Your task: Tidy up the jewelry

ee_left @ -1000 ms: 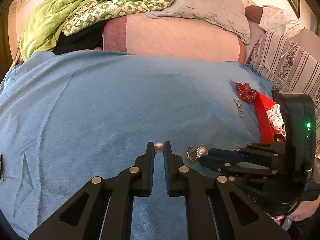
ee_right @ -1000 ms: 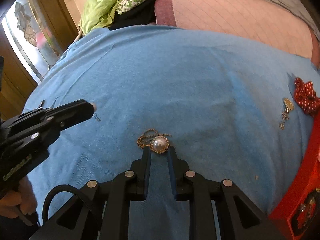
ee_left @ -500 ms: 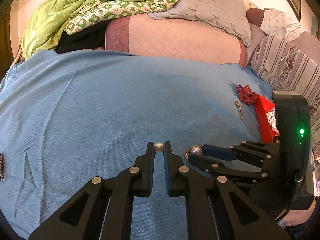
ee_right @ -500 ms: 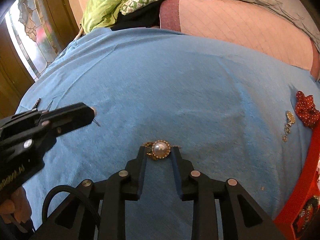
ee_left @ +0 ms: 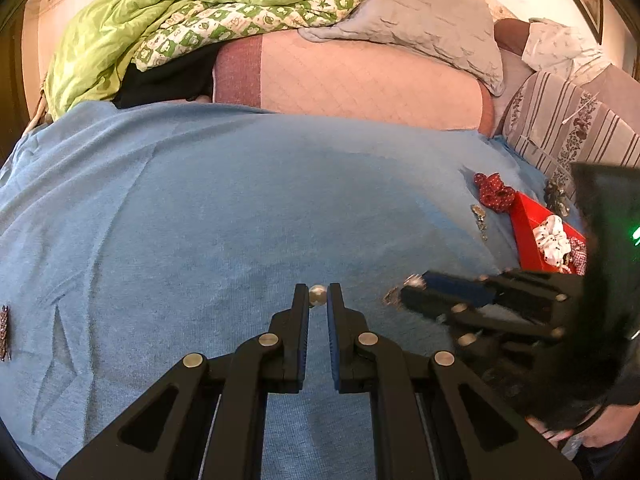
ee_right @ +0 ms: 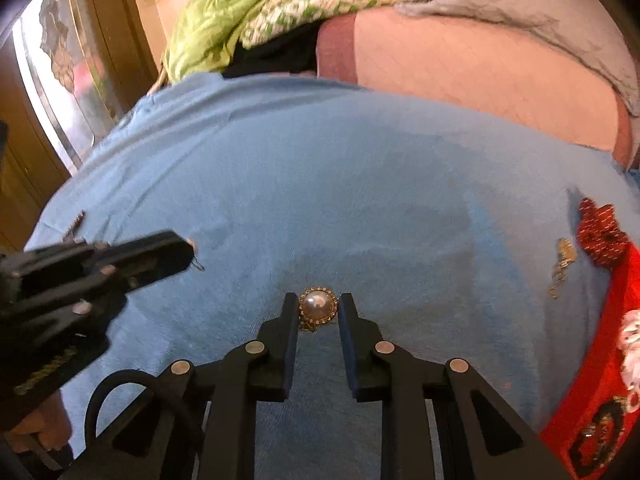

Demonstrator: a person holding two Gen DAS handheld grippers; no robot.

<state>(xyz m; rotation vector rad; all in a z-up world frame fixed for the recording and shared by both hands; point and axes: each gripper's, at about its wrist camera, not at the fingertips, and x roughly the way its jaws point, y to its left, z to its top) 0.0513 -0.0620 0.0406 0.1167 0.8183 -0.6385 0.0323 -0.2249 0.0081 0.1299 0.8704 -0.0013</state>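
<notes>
My left gripper is shut on a small pearl stud earring, held above the blue bedspread; it also shows in the right wrist view. My right gripper is shut on a gold-rimmed pearl brooch with a chain hanging under it; it shows blurred in the left wrist view. A red tray with scrunchies lies at the right, also in the right wrist view. A gold dangling earring and a red scrunchie lie beside the tray.
A dark hair clip lies at the far left of the bedspread. Pillows and a green quilt are piled at the back. A striped cushion stands at the back right. A window is at the left.
My right gripper has lifted the pearl brooch off the bedspread and risen with it. The left gripper has kept its hold on the pearl stud and barely moved.
</notes>
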